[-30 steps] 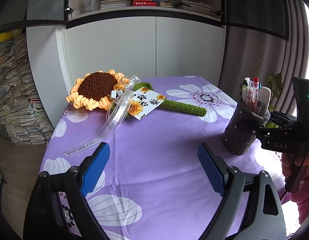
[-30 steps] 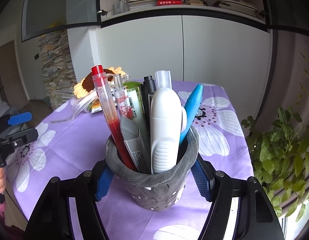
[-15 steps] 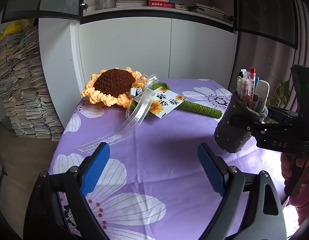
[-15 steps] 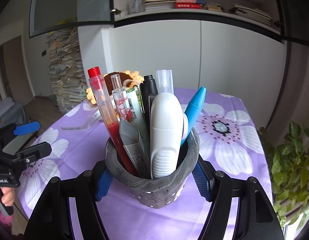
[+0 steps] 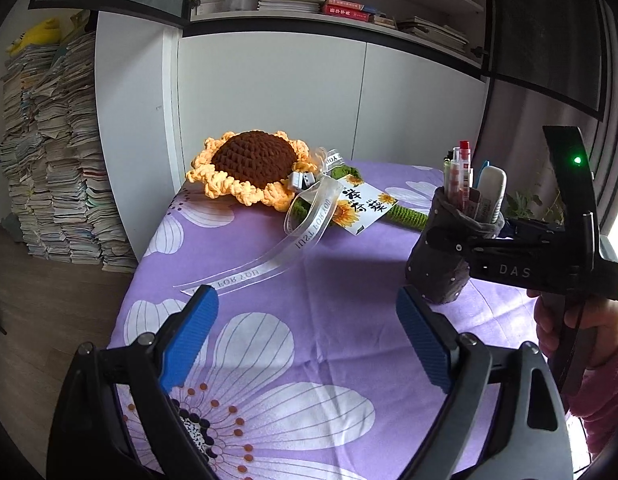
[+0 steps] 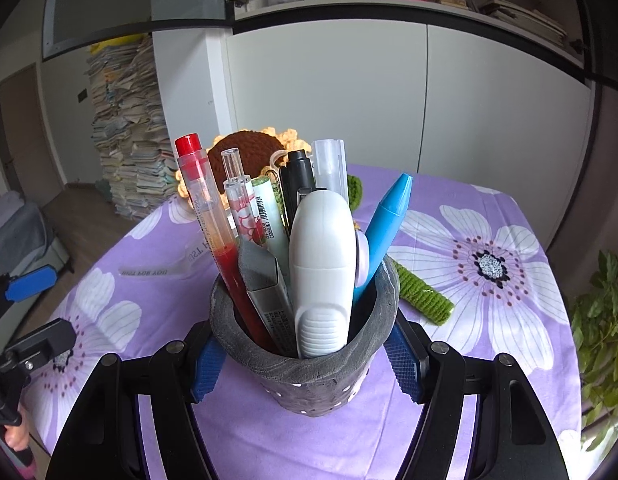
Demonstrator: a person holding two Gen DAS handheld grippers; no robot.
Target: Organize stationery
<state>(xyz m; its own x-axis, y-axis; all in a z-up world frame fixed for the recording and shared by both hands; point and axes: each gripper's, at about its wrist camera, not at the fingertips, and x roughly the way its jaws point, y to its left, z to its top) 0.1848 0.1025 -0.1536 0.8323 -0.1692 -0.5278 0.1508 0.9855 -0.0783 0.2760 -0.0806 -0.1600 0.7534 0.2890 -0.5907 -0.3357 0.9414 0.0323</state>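
A dark grey pen holder (image 6: 309,376) full of stationery sits between the blue pads of my right gripper (image 6: 305,364), which is shut on it. It holds a red pen (image 6: 201,204), a white correction tape (image 6: 319,272), a blue pen (image 6: 387,220) and several other pens. In the left wrist view the same pen holder (image 5: 439,256) hangs tilted just above the purple cloth at the right, gripped from the right. My left gripper (image 5: 307,336) stands open over the cloth's near part, with nothing between its fingers.
A crocheted sunflower (image 5: 251,164) with a ribbon (image 5: 277,256) and a card (image 5: 359,206) lies at the back of the table with the purple flowered cloth (image 5: 309,320). White cabinets stand behind. Stacked papers (image 5: 49,152) rise left of the table. A plant (image 6: 601,320) grows at the right.
The right gripper has carried the pen holder leftward across the table toward the sunflower. My left gripper has shifted back toward the table's near left edge, still open.
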